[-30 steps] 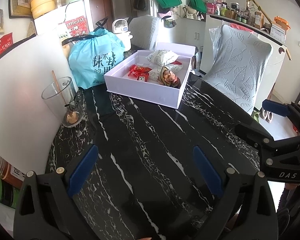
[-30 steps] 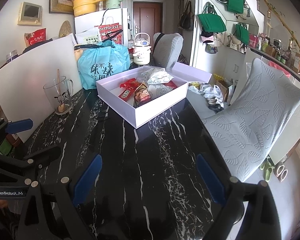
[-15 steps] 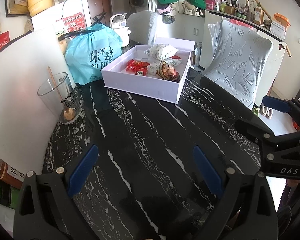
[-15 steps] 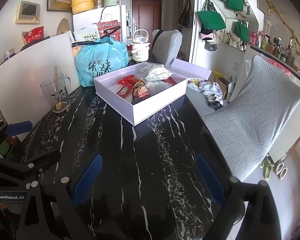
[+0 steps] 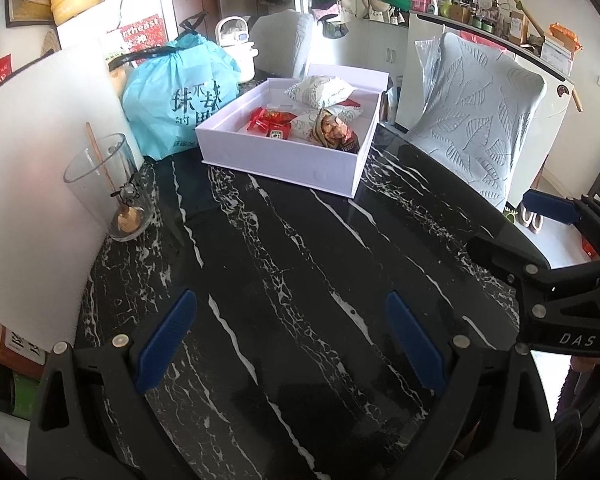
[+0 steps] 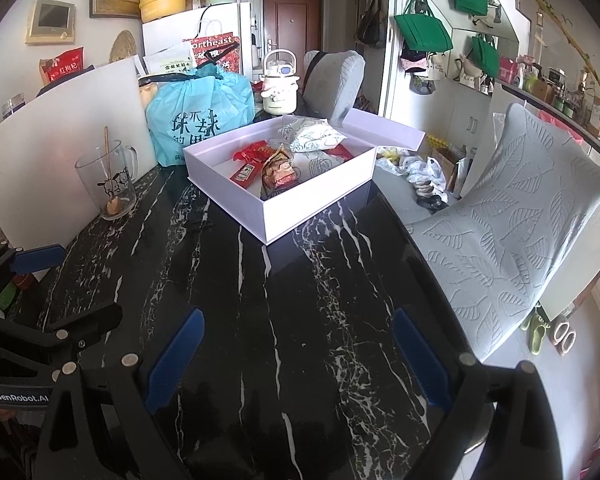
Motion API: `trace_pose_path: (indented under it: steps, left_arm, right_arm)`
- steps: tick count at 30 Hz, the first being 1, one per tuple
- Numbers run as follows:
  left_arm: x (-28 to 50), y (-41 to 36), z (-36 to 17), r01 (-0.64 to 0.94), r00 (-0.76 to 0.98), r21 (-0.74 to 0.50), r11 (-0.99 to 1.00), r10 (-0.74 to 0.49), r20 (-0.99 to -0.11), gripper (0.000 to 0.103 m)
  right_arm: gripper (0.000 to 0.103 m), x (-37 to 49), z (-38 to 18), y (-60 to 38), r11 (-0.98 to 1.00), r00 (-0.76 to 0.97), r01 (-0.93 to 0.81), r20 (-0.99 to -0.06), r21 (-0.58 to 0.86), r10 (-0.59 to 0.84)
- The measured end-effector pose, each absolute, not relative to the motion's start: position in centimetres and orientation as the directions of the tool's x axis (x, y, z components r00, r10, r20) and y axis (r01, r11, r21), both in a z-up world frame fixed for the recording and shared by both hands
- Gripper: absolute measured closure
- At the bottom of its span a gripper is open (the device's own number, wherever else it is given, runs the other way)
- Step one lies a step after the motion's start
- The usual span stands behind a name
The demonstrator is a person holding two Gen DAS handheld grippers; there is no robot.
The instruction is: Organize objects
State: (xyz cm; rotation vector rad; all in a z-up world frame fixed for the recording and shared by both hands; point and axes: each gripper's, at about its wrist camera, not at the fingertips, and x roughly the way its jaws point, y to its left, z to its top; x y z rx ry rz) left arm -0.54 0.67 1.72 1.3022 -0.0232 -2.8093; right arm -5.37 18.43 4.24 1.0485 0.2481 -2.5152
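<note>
White card box (image 5: pixel 284 160) sits open at the table's (image 5: pixel 300 264) far end, snack packets (image 5: pixel 332 130) inside; both grippers hover well short of it over bare black marble; the left gripper (image 5: pixel 292 338) and right gripper (image 6: pixel 296 354) each hold their blue pads wide apart, gripping nothing; only the right view shows the mug's (image 6: pixel 110 184) handle and the bags (image 6: pixel 416 170) past the table edge; packet labels are too small to read.

One white box (image 5: pixel 284 160), one glass mug (image 5: pixel 108 188), one blue bag (image 5: pixel 180 96), two chairs (image 5: pixel 476 120).
</note>
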Motion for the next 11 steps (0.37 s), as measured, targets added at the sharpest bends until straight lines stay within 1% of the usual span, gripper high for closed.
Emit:
trace_pose_path:
  steps: [11]
  left_arm:
    - [-0.74, 0.64, 1.13, 0.026, -0.639, 0.029, -0.999, -0.039, -0.768, 0.007]
  right_arm:
    - [0.007, -5.75, 3.73, 18.36, -0.906, -0.629, 0.423, -0.723, -0.01, -0.285]
